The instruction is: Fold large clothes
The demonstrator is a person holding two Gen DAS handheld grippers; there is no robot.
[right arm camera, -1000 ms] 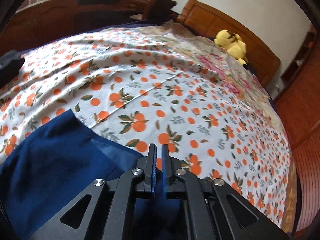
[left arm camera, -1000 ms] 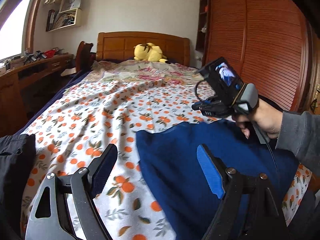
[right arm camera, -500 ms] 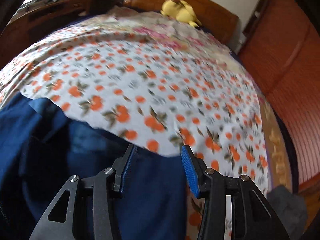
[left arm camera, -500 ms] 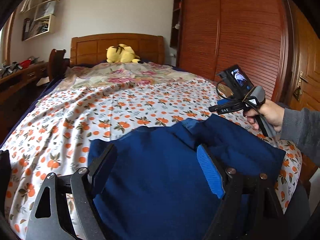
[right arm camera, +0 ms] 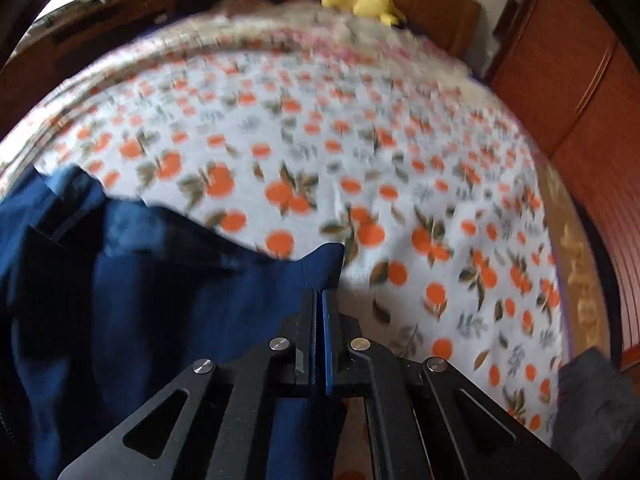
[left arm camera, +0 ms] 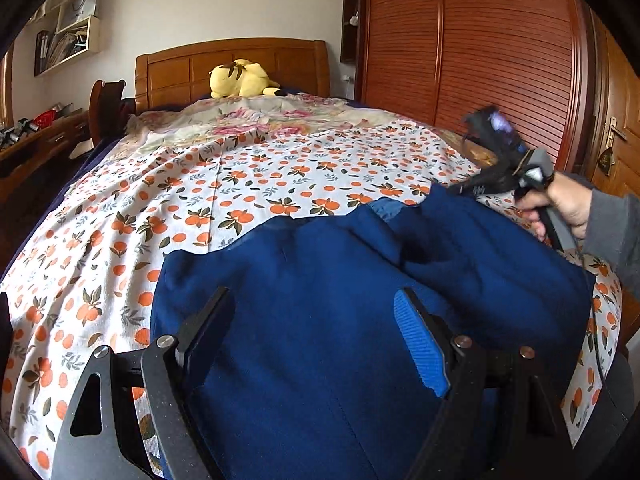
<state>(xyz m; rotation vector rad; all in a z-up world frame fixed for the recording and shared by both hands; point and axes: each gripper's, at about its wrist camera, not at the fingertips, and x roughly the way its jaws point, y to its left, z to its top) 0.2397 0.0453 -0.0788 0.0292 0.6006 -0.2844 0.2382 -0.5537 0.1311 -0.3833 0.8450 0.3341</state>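
The right gripper (right arm camera: pixel 319 300) clenches a corner of the blue garment (left arm camera: pixel 320 320); the left gripper (left arm camera: pixel 316 336) hovers spread wide above it. Keep the pinched edge taut, and lay it squarely across the orange-print bedsheet (left arm camera: pixel 240 184).

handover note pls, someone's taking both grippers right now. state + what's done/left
Left gripper: jaws open, holding nothing, hovering over the blue garment.
Right gripper: jaws shut on the blue garment's far right corner.
Garment lies on the near end of the bed, on the orange-print sheet; partly doubled over, with bunched layers near the top edge.
Yellow plush at the headboard, well away from the work.
Done: some folding appears started; the garment is not flat or tidy.
Left: probably carry the held corner across, smooth the layers, finish the folds. The right wrist view is blurred, so check the grip.
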